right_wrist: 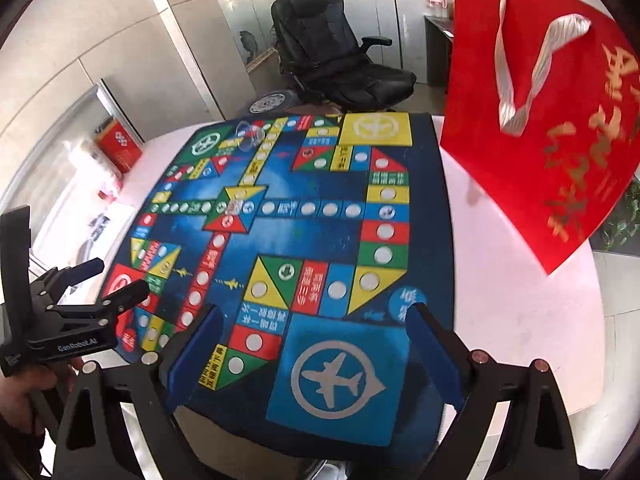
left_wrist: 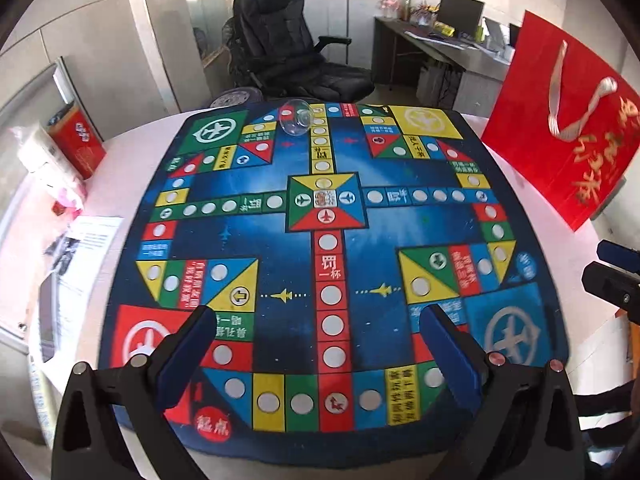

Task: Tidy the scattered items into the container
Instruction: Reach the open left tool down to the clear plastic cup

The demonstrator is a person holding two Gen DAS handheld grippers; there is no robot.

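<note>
A clear glass cup (left_wrist: 296, 117) lies on its side at the far edge of a colourful flight-chess game mat (left_wrist: 400, 232). It also shows in the right wrist view (right_wrist: 250, 136), on the mat (right_wrist: 320, 240). A red paper gift bag (left_wrist: 560, 120) with white ribbon handles stands at the right of the mat; it shows large in the right wrist view (right_wrist: 540, 140). My left gripper (left_wrist: 316, 320) is open and empty above the mat's near edge; it also shows from the side (right_wrist: 116, 280). My right gripper (right_wrist: 314, 316) is open and empty over the mat's near right corner.
The mat lies on a round white table (right_wrist: 520, 320). A red box (left_wrist: 78, 144), tissues and papers (left_wrist: 92, 236) sit at the table's left side. A black office chair (left_wrist: 296, 48) stands behind the table, and a desk with a monitor (left_wrist: 460, 12) at the back right.
</note>
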